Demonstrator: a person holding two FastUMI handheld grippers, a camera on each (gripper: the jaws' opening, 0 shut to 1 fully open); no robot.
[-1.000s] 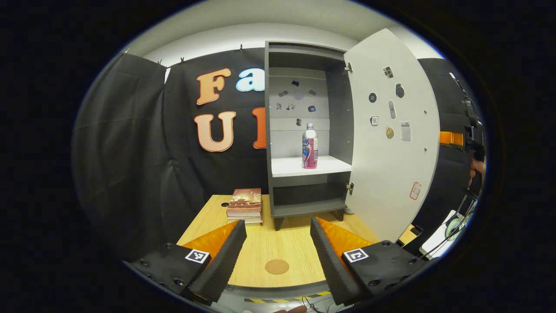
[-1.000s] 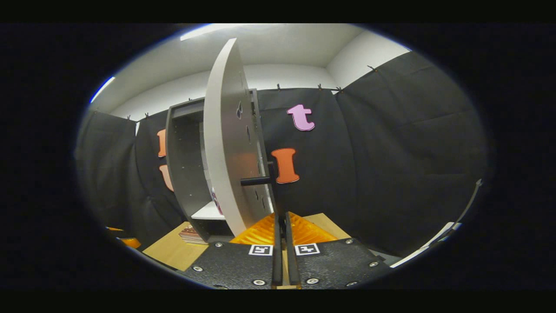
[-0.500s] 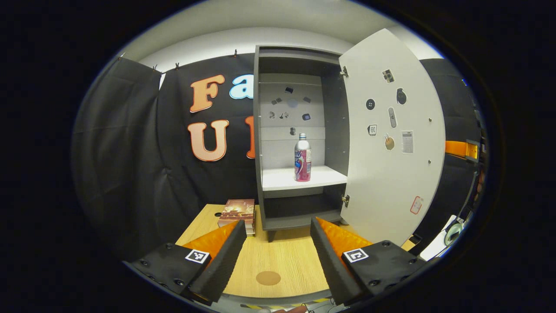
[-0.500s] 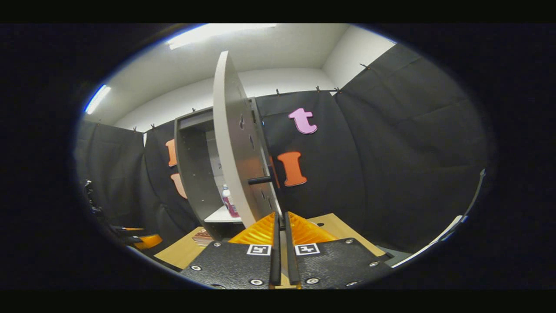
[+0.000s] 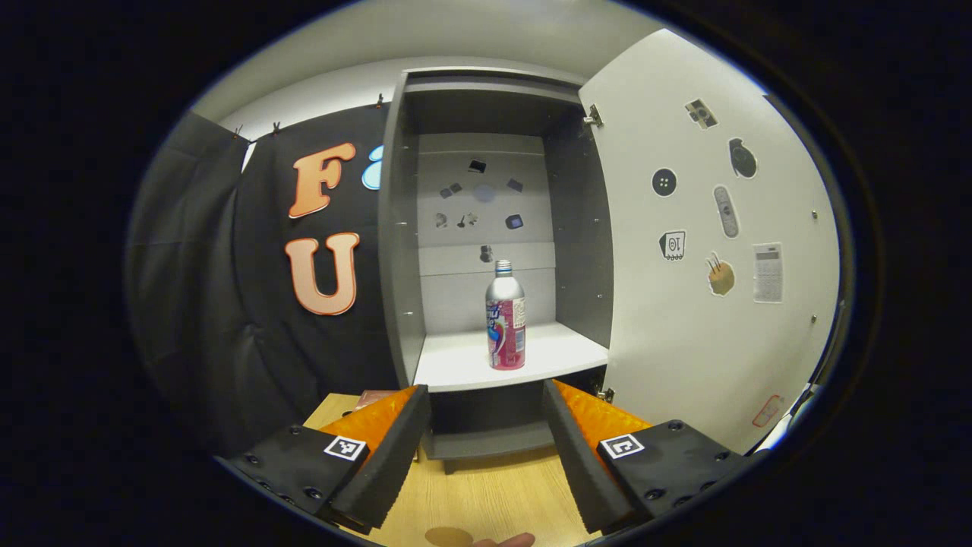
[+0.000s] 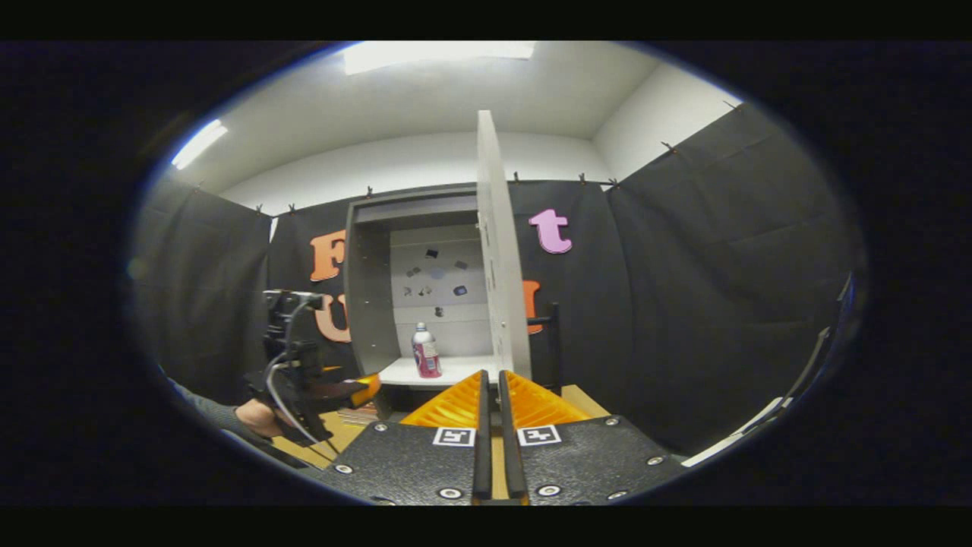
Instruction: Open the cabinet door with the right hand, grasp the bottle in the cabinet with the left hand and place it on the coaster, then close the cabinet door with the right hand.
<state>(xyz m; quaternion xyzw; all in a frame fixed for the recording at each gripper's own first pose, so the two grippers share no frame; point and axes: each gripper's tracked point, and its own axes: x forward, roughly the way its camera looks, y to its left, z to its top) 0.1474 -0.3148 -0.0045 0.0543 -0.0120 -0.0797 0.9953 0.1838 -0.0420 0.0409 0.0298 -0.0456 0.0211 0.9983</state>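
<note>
The cabinet (image 5: 486, 99) is the landmark here, a tall grey cabinet that stands on the wooden table (image 5: 486, 494) against the black cloth wall. Its door (image 5: 683, 319) is swung wide open to the right of the cabinet, and the inner side of the door carries several small stickers. In the right gripper view the same door (image 6: 497, 251) is seen almost edge-on, with its dark handle (image 6: 548, 334) on the far side of the panel.

Inside the cabinet there is a white shelf (image 5: 463, 368). The bottle (image 5: 506, 327) stands upright on this shelf, near the middle, apart from both side walls. It has a silver top part and a pink label. In the right gripper view the bottle (image 6: 426, 352) is also upright on the shelf, to the left of the door edge.

The left gripper (image 5: 486, 395) is in front of the cabinet, below the shelf, with its two fingers wide apart and nothing between them; the bottle lies beyond the gap. In the right gripper view the left gripper (image 6: 364, 386) is left of the cabinet front, and a hand (image 6: 254, 416) holds it.

The right gripper (image 6: 490, 380) is in front of the door edge, fingers pressed together with nothing held.

The coaster (image 5: 448, 536) lies on the table at the near edge, well in front of the cabinet.
</note>
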